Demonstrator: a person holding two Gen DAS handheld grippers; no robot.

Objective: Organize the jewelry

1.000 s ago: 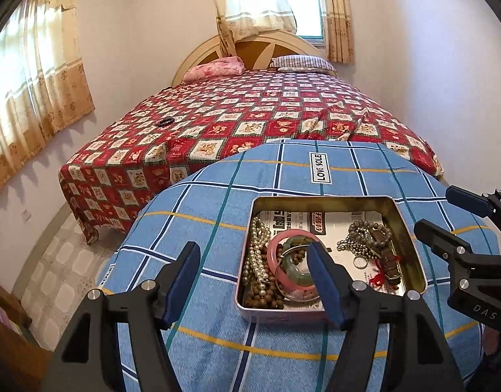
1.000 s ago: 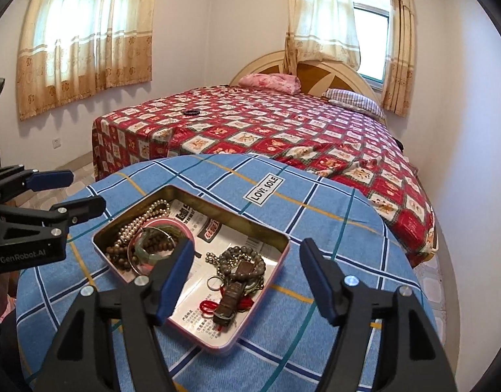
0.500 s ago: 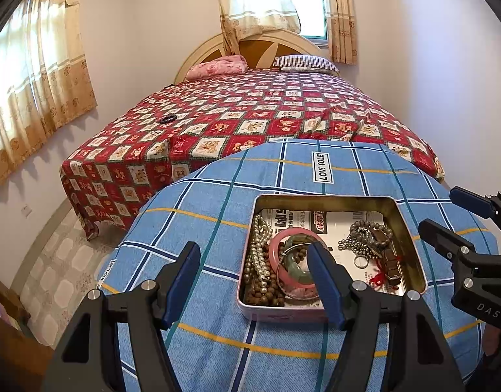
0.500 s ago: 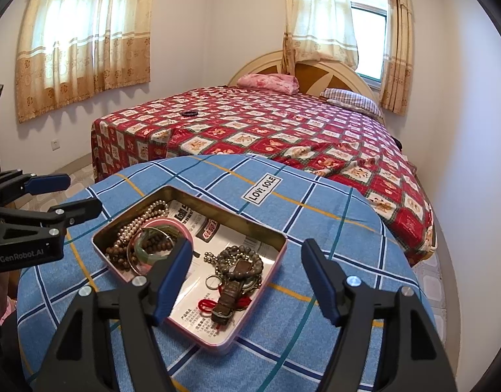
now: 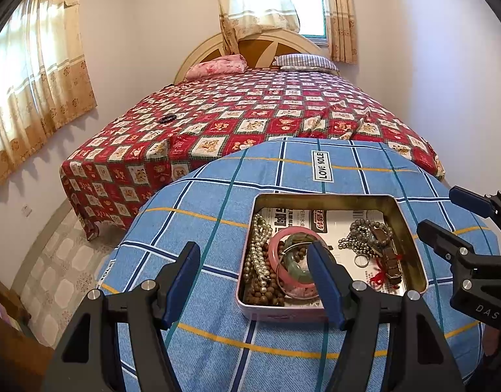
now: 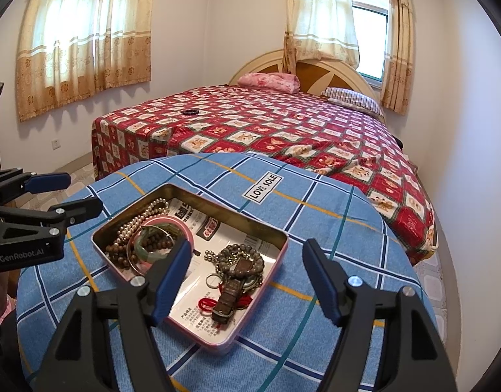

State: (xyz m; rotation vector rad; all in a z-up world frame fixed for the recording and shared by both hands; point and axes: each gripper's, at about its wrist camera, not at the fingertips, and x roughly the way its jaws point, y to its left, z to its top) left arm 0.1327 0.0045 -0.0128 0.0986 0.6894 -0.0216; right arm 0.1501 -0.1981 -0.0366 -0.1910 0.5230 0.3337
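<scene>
A pink metal tin [image 5: 410,228] [image 6: 266,281] lined with newspaper sits on the blue plaid tablecloth. Its left end holds a pearl necklace [image 5: 258,251] [image 6: 139,219], brown wooden beads [image 5: 266,294], a pink bangle [image 5: 276,258] and a green bangle [image 5: 296,274] [image 6: 142,251]. Its right end holds a grey bead string [image 5: 361,232] [image 6: 237,253], a brown strap [image 6: 230,297] and a red cord [image 6: 206,303]. My left gripper [image 5: 253,274] is open above the tin's left side. My right gripper [image 6: 247,271] is open above the tin's right end.
The round table [image 5: 217,196] has a "LOVE SOLE" label [image 5: 321,165] [image 6: 262,187]. A bed with a red patterned cover [image 5: 250,111] stands just behind it, with a dark bracelet [image 5: 167,118] on it. Tiled floor [image 5: 54,261] lies to the left.
Both views have drifted only slightly. The tin sits a little lower and more to the right in the left wrist view. Both grippers stay open.
</scene>
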